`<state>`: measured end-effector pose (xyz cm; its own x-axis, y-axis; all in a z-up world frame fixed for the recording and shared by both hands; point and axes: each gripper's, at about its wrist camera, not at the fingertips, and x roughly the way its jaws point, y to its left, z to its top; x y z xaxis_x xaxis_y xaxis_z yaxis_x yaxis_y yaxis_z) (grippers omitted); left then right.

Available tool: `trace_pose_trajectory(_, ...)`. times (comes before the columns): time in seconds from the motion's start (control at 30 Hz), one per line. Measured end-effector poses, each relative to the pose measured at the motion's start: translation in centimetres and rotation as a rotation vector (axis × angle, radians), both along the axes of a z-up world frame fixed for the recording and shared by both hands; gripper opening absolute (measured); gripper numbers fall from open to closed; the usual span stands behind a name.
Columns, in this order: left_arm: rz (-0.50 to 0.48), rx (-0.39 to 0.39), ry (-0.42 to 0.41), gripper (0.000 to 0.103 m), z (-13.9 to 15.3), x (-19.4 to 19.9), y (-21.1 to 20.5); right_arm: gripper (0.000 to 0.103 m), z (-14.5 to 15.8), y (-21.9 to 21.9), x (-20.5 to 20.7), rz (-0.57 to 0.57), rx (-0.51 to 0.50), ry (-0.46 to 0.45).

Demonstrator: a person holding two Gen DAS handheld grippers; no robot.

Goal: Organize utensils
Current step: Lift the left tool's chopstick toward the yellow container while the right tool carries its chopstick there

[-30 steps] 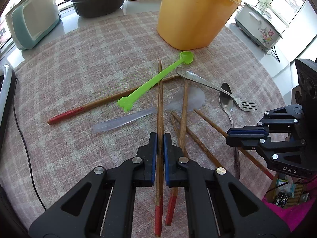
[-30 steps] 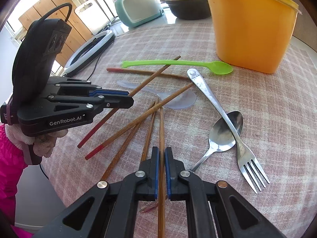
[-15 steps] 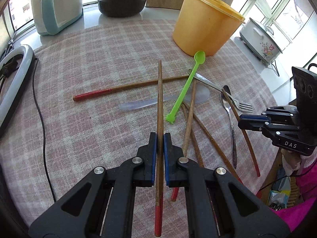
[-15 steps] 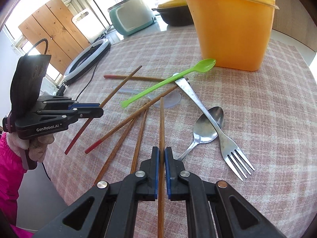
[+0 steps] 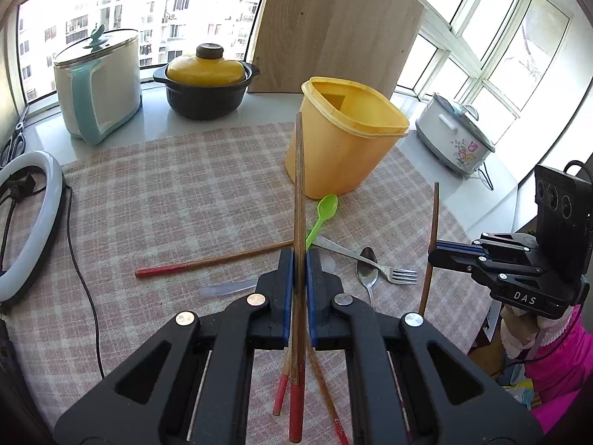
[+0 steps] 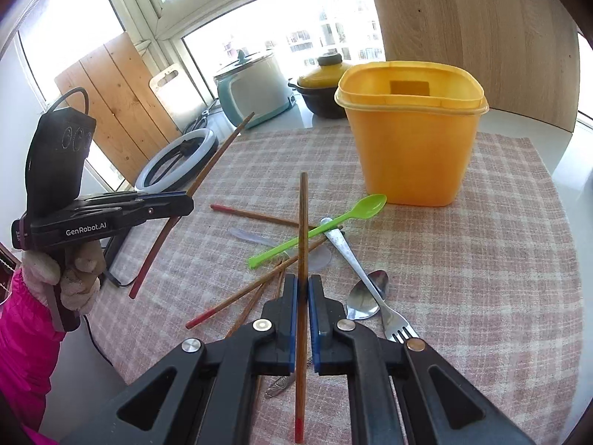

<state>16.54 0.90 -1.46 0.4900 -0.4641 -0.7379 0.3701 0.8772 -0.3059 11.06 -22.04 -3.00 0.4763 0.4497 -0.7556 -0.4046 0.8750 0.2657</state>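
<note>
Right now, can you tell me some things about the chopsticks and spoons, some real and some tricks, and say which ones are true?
1. The left gripper is shut on a chopstick. True.
2. The right gripper is open and holds nothing. False: it is shut on another chopstick.
3. The yellow bin is full of spoons. False: no utensil shows inside it from these views.
4. The green spoon lies on the checked cloth. True.
5. The metal fork stands upright in the bin. False: it lies flat on the cloth, by the metal spoon.
</note>
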Motion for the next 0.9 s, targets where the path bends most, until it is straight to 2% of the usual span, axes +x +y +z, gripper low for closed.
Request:
trace_pose_trajectory(0.17, 0.007, -0.036, -0.066, 0.004, 2.3, 1.3, -1.4, 0.003, 3.1, -1.1, 0.4, -0.040, 0.009, -0.102)
trace_pose_trajectory(0.57, 0.041, -0.082, -0.188, 0.004, 6.6, 5.7, -4.9, 0.003, 9.0, -3.0, 3.2, -0.104, 0.041, -0.227)
trace_pose_trajectory(0.8, 0.071, -0.080, -0.242, 0.004, 8.0, 9.0, -7.0, 0.003, 13.4, -3.7, 5.6, -0.124, 0.030, -0.303)
trace_pose_trajectory(0.9, 0.084, -0.103, -0.248, 0.004, 8.0, 10.8, -7.6, 0.003, 15.3, -4.2, 7.0, -0.142, 0.030, -0.330)
